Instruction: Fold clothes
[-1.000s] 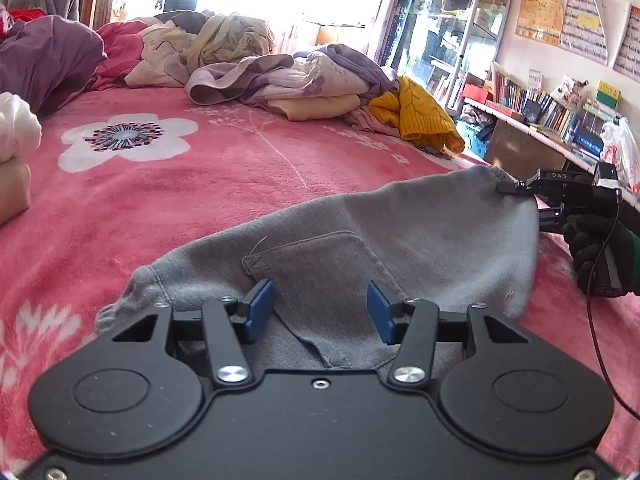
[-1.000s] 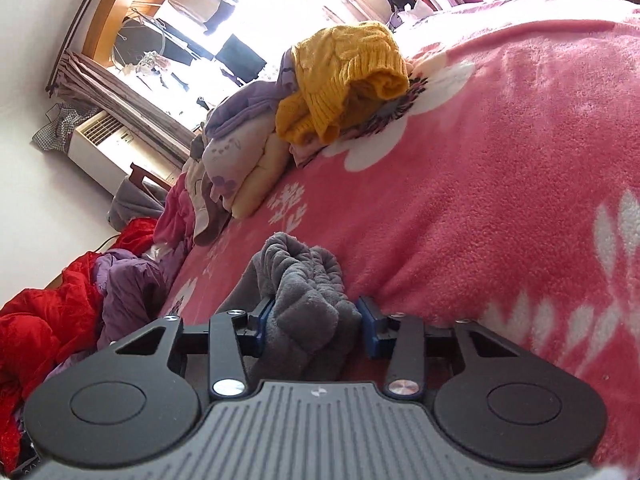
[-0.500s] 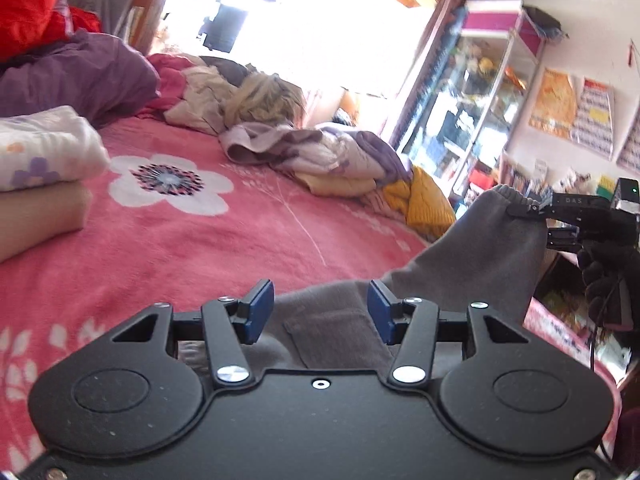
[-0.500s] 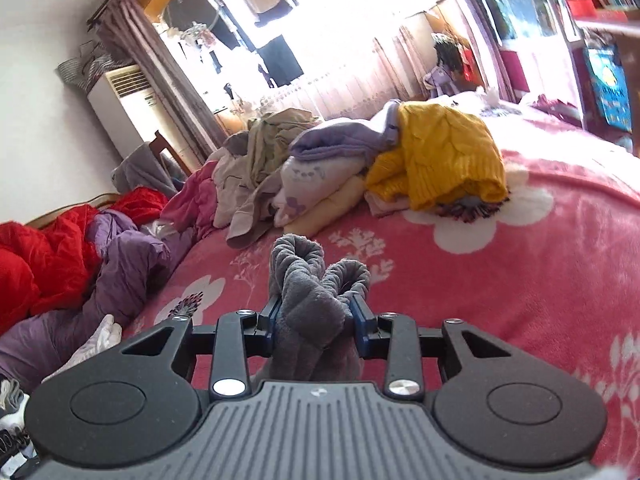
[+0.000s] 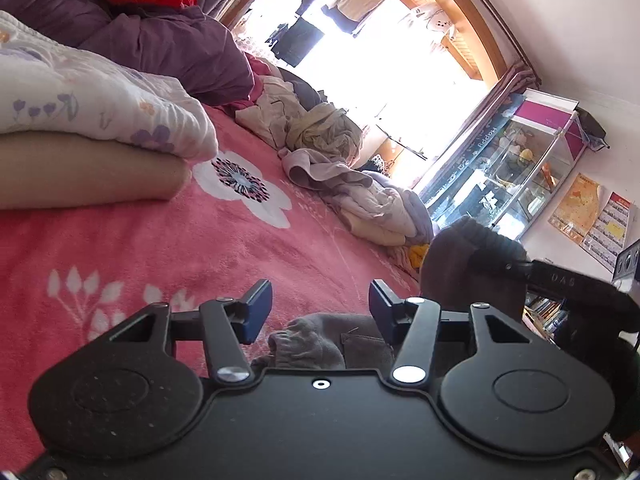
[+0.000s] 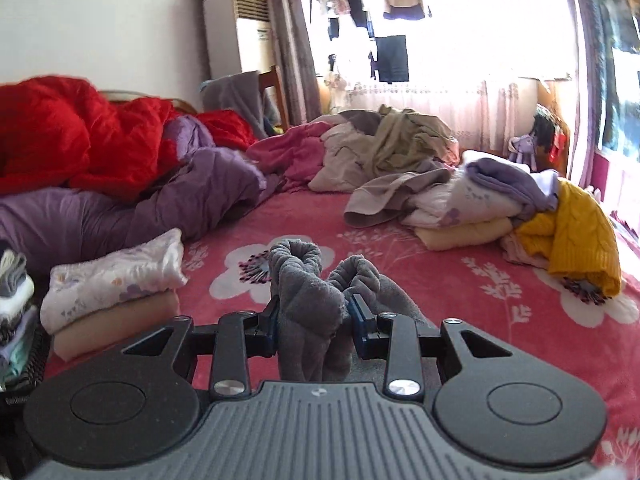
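Left fingers: left gripper (image 5: pixel 320 306), blue pads (image 5: pixel 258 310) spread wide, nothing between them; a bunched cuff of the grey garment (image 5: pixel 316 342) lies just below and behind the gap.
Right fingers: right gripper (image 6: pixel 314 320), blue pads (image 6: pixel 362 320) pinching a gathered fold of the grey garment (image 6: pixel 308 304), which stands up in two rolled loops above the jaws.
Grey garment, position: one end clamped in the right gripper and lifted off the bed; in the left wrist view it rises at the right toward the right gripper (image 5: pixel 500 262), its lower part trailing under the left gripper.
Bedspread: pink blanket (image 6: pixel 460 300) with white flower and leaf print, beneath both grippers.
Folded stack, near left: white floral-print piece (image 6: pixel 116 276) lying on a beige folded piece (image 6: pixel 116 328), resting on the blanket.
Further stack, far left edge: small pile of folded items (image 6: pixel 14 304), partly cut off.
Unfolded heap, middle distance: mixed lilac, cream and taupe clothes (image 6: pixel 452 196), with a yellow knit (image 6: pixel 576 240) at its right end.
Bedding, far left: purple duvet (image 6: pixel 120 208) with a red quilt (image 6: pixel 60 136) on top.
Background: bright window with hanging laundry (image 6: pixel 394 56), standing air conditioner (image 6: pixel 244 36), glass display cabinet (image 5: pixel 508 172).
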Demonstrator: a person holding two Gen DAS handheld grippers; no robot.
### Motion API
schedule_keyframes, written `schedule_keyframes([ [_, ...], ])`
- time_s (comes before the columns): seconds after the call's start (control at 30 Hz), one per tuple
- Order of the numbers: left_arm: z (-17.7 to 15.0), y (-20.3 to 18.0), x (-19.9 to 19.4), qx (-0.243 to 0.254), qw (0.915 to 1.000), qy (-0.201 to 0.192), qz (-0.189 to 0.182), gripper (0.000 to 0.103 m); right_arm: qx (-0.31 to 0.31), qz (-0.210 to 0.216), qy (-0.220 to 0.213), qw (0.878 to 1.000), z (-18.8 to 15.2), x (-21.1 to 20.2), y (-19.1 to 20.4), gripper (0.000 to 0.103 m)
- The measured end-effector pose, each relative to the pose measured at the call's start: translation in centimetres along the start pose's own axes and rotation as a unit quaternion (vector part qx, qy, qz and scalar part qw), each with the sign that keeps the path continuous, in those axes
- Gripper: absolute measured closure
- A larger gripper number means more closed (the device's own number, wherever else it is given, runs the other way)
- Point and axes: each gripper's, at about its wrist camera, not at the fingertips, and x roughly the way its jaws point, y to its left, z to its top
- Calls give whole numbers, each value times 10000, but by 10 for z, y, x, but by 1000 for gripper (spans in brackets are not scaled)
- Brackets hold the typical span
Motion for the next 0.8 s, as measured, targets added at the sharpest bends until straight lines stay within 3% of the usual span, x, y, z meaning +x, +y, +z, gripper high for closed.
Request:
schedule_keyframes([
  [0.13,0,9,-16,-87,9999,-59,14,50,-1093,49,111,9939,-27,18,66,68],
  [0.23,2,13,-19,-110,9999,-72,20,50,-2156,-30,168,9763,-57,31,112,68],
  [0.33,4,16,-22,-139,9999,-76,11,49,-2843,-8,245,9584,-83,36,150,68],
  [0.47,5,15,-23,-107,9999,-41,-13,49,-3220,-89,308,9462,-104,38,178,65],
  [0.57,6,12,-20,-38,10000,11,-39,49,-3461,189,334,9374,-116,33,192,35],
  [0.6,6,11,-20,-13,10000,28,-48,49,-3542,353,257,9341,-120,27,197,32],
  [0.7,1,7,-9,112,9999,72,-109,49,-3738,670,-3,9251,-127,2,211,32],
  [0.8,-2,-4,-2,316,9992,183,-152,49,-3587,825,-243,9295,-131,-24,205,32],
])
